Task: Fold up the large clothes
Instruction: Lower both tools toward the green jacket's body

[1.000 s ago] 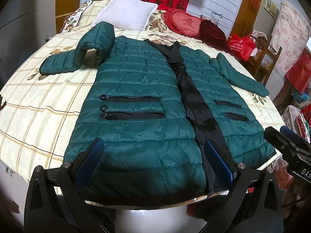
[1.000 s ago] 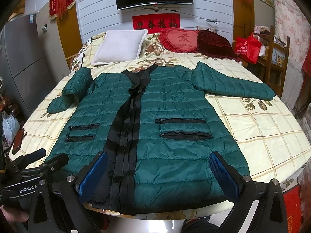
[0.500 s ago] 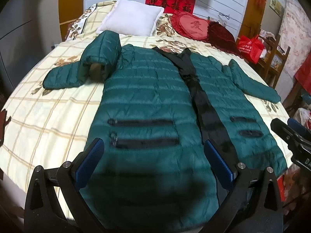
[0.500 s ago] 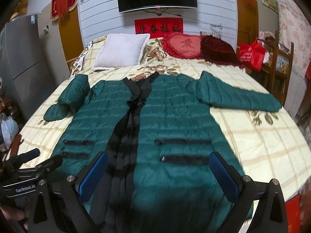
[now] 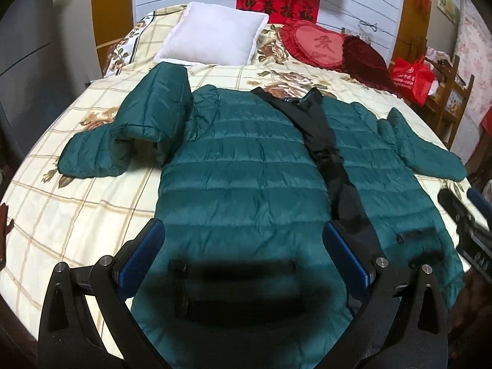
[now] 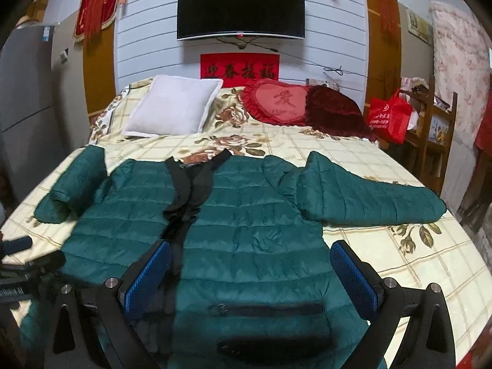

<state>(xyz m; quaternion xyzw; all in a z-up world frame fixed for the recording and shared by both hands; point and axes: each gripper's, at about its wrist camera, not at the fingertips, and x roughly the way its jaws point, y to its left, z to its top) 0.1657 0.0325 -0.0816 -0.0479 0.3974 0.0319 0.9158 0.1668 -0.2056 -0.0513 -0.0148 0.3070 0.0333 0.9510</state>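
A big green puffy coat (image 5: 246,172) lies flat on the bed (image 5: 77,215), front side up, with soft stitched rows and a shiny black strip (image 5: 326,153) down the middle. One sleeve (image 5: 147,123) is bent back in a fat lump; the other sleeve (image 6: 363,196) sticks out straight. Black zip pockets (image 5: 233,267) cross the lower part, a bit blurry here, so the zips are hard to make out. The left gripper (image 5: 244,259) hangs over the coat with its blue bumpy pads (image 5: 143,255) spread wide and holding nothing. The right gripper (image 6: 250,276) is spread wide too, over the other half of the coat. Both have come forward since a second ago, so the coat's bottom edge now hides under them. The bed cover is cream with checks and flowers. A white pillow (image 6: 172,110), a red heart cushion (image 6: 276,101) and a dark red cushion (image 6: 335,110) sit at the top end. A black TV (image 6: 241,7) hangs on the wall, and a red bag (image 6: 389,115) sits on a wooden chair (image 6: 436,141) beside the bed.
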